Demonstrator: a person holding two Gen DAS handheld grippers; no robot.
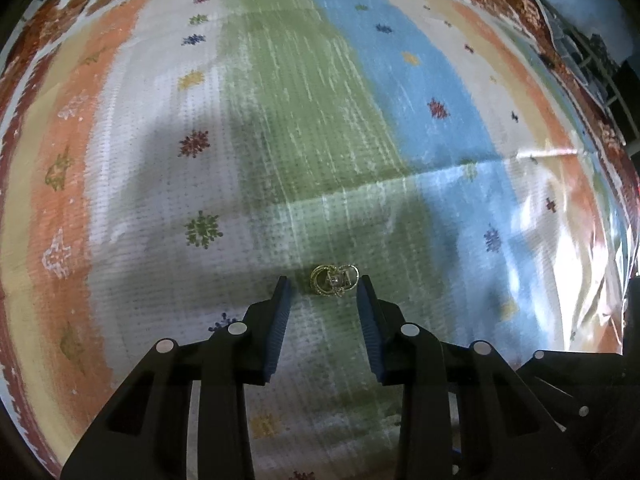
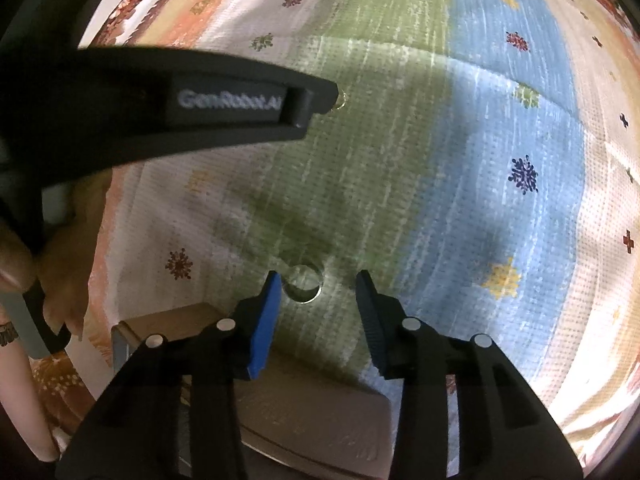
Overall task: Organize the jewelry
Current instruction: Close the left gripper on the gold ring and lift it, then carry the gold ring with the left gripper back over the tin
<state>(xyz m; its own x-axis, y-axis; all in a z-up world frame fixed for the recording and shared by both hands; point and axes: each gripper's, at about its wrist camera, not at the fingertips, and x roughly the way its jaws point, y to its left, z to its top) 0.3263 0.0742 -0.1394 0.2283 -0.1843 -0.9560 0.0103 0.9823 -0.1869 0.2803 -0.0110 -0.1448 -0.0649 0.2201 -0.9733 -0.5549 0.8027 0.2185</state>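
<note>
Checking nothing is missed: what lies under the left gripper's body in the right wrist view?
Only a sliver of a gold ring peeks past the left gripper on the striped cloth; anything else beneath is covered.

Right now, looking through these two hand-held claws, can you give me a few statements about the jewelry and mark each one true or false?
1. A cluster of gold rings lies between the left gripper fingers. True.
2. The left gripper has lifted the rings off the striped cloth. False: they lie on the cloth, unpinched.
3. A plain silver ring lies near the right gripper. True.
4. The silver ring sits on the blue stripe. False: it is on the green stripe.
5. A cardboard box shows below the right gripper. True.
</note>
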